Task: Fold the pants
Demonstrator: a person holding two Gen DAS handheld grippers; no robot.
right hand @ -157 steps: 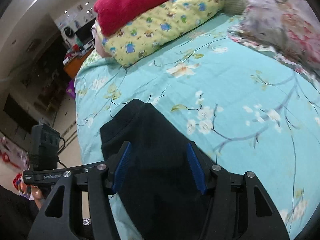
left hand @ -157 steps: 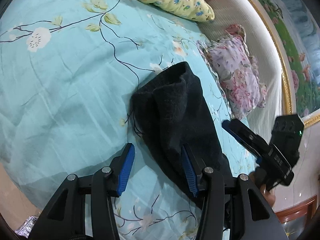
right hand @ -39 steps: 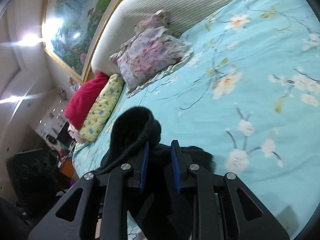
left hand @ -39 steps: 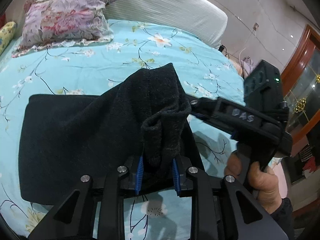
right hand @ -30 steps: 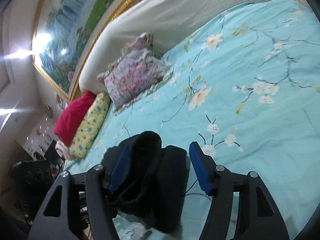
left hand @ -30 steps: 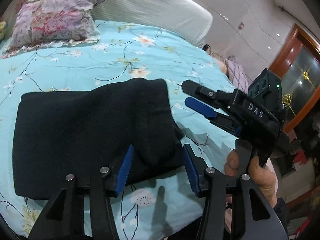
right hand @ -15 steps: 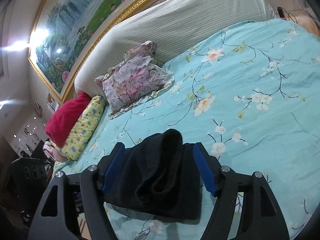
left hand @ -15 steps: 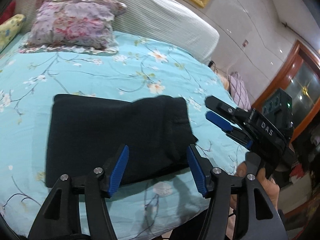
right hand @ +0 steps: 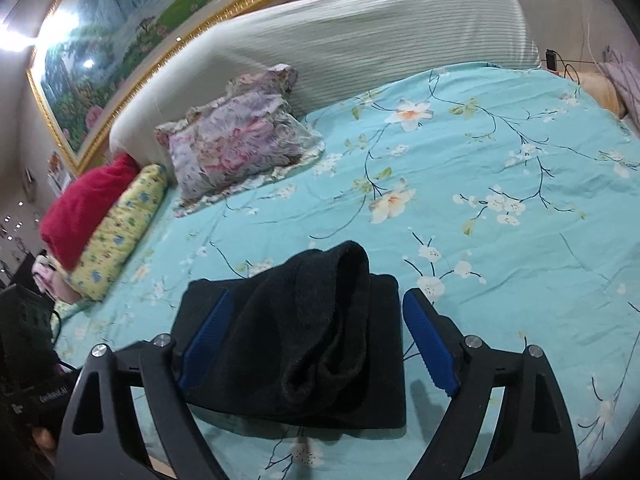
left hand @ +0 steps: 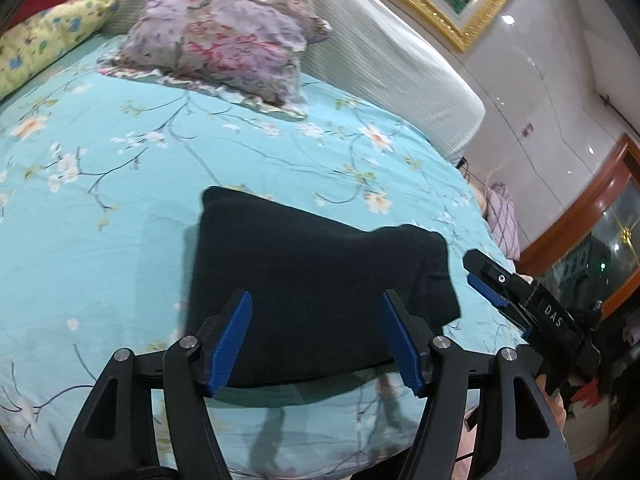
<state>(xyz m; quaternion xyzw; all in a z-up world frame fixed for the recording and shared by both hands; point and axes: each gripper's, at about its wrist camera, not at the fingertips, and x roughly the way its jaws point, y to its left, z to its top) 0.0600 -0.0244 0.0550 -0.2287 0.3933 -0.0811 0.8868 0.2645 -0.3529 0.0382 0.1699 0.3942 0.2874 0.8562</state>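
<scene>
The black pants (left hand: 308, 276) lie folded in a thick rectangle on the turquoise floral bedsheet (left hand: 100, 208), near the bed's front edge. In the right wrist view the pants (right hand: 316, 332) have a rumpled top fold bulging up at the middle. My left gripper (left hand: 316, 340) is open and empty, held above the near edge of the pants. My right gripper (right hand: 316, 340) is open and empty, also just above the near edge. The right gripper also shows at the right of the left wrist view (left hand: 486, 280), beside the pants' right end.
A purple floral pillow (left hand: 224, 40) lies at the head of the bed against the striped headboard (right hand: 340, 36). A yellow pillow (right hand: 120, 224) and a red pillow (right hand: 84, 204) lie further left. A gold-framed painting (right hand: 120, 28) hangs behind. A wooden door frame (left hand: 580, 216) stands right.
Both grippers let go of the pants' folded end, opened wide and pulled back toward the bed's front edge. The pants now lie flat, folded over on themselves.
</scene>
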